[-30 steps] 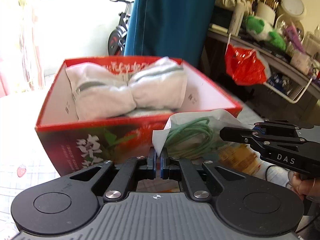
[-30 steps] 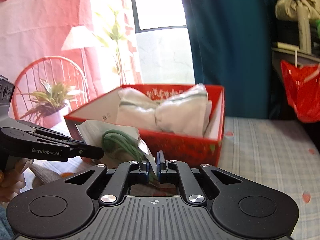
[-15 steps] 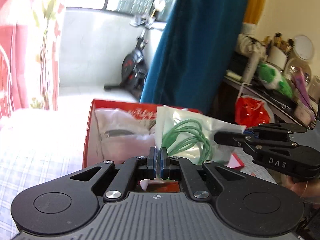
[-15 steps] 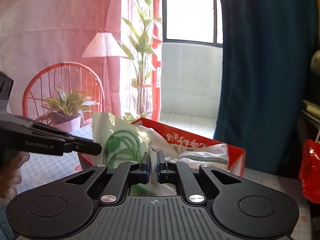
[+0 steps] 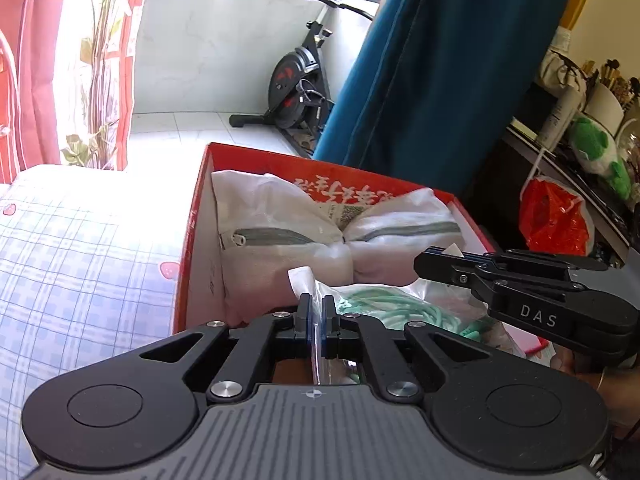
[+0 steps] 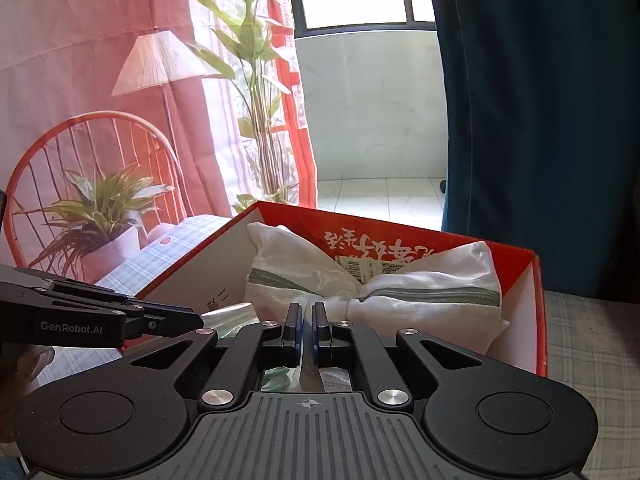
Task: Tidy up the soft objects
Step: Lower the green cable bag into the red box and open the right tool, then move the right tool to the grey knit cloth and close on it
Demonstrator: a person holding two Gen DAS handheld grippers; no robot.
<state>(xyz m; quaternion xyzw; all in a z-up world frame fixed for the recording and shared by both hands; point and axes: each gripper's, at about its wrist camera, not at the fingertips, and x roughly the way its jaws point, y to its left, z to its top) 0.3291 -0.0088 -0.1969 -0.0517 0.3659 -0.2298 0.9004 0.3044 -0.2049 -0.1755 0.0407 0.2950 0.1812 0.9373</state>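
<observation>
A second ago the clear plastic bag (image 5: 404, 300) of green cord hung in front of the red cardboard box (image 5: 196, 232); now it hovers over the box's near edge, ready to drop beside the white zippered pouch (image 5: 280, 240). Both left tongs (image 5: 317, 320) and right tongs (image 6: 306, 330) are clamped on its crinkly film.

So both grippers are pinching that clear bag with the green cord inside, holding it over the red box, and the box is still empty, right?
Not empty. The left wrist view shows a white zippered pouch already in the red box. Otherwise right: left gripper and right gripper both pinch the clear bag of green cord over it.
</observation>
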